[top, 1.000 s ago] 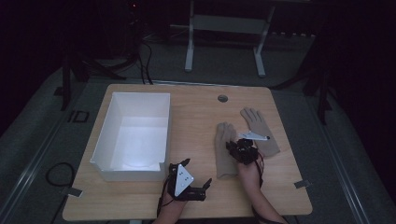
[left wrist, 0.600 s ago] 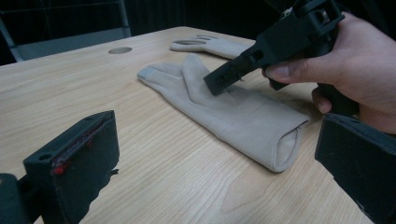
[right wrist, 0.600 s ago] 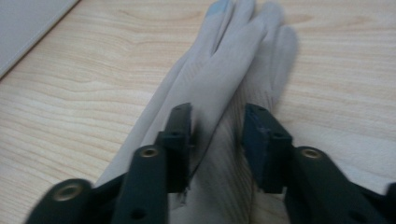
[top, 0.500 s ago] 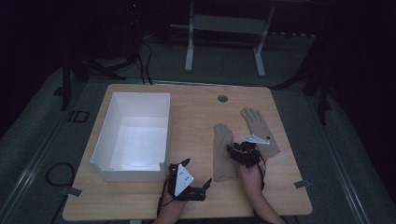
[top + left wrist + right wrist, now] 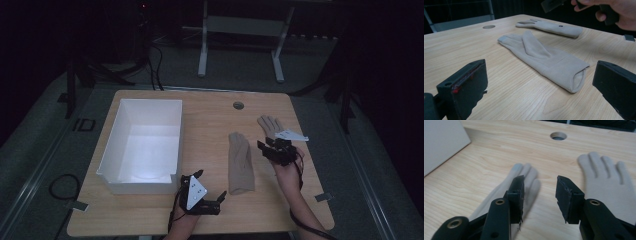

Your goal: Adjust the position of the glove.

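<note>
Two beige gloves lie flat on the wooden table (image 5: 210, 115). The nearer glove (image 5: 240, 162) (image 5: 544, 56) (image 5: 526, 173) points away from me. The farther glove (image 5: 269, 125) (image 5: 551, 27) (image 5: 604, 180) lies to its right. My right gripper (image 5: 268, 148) (image 5: 539, 183) hovers above the strip of table between the two gloves. Its jaws have just been opening, and there is nothing between them. My left gripper (image 5: 210, 185) (image 5: 539, 87) rests near the table's front edge, wide open and facing the nearer glove's cuff, a short way off. The hand that holds the right gripper (image 5: 614, 10) shows beyond the gloves in the left gripper view.
A white open box (image 5: 125, 180) stands on the left half of the table, close to my left gripper. A round cable hole (image 5: 238, 105) (image 5: 558, 136) sits near the far edge. Dark floor and a table frame (image 5: 240, 40) lie beyond.
The right gripper has opened, risen and shifted right, away from the nearer glove. Both gloves lie where they were. The left gripper has stayed in place.
</note>
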